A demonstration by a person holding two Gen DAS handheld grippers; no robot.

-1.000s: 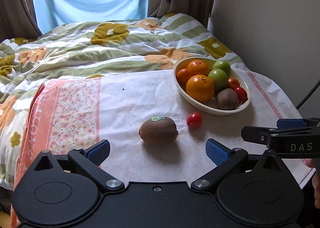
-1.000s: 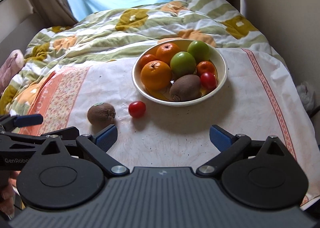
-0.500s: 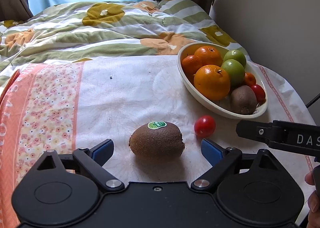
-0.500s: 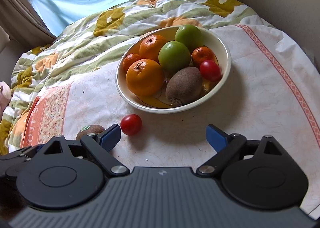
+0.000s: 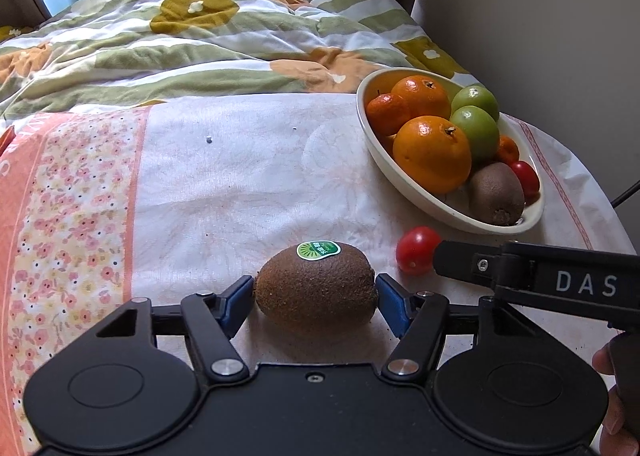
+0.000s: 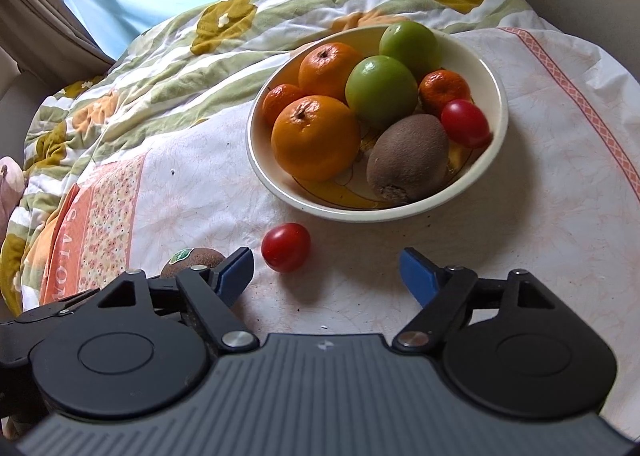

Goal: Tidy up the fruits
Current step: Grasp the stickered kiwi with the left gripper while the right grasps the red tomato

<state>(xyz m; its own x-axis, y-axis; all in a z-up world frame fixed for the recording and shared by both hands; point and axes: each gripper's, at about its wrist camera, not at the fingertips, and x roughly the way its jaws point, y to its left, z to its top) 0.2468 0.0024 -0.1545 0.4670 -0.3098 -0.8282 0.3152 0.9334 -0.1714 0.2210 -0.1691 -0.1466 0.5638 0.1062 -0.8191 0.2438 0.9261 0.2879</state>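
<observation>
A brown kiwi [image 5: 316, 292] with a green sticker lies on the white cloth. My left gripper [image 5: 316, 294] has its jaws closing, and the blue pads [image 5: 240, 296] touch both ends of the kiwi. A red cherry tomato [image 5: 416, 250] lies just to its right. My right gripper [image 6: 326, 268] is open with its jaws closing. The tomato [image 6: 286, 247] sits just beyond its left fingertip, and nothing is between its pads. One black finger [image 5: 460, 260] of the right gripper reaches beside the tomato. The kiwi [image 6: 192, 258] peeks out behind the right gripper's left finger.
A cream bowl [image 5: 408, 191] [image 6: 476, 55] stands behind the tomato. It holds oranges, two green apples, a kiwi and a red tomato. A floral quilt [image 5: 200, 39] lies at the back, a wall on the right. A person's fingers [image 5: 618, 416] show at the lower right.
My left gripper came down over the kiwi and its jaws narrowed onto both ends. The right gripper rolled and moved closer to the loose tomato, its jaws narrowing a little.
</observation>
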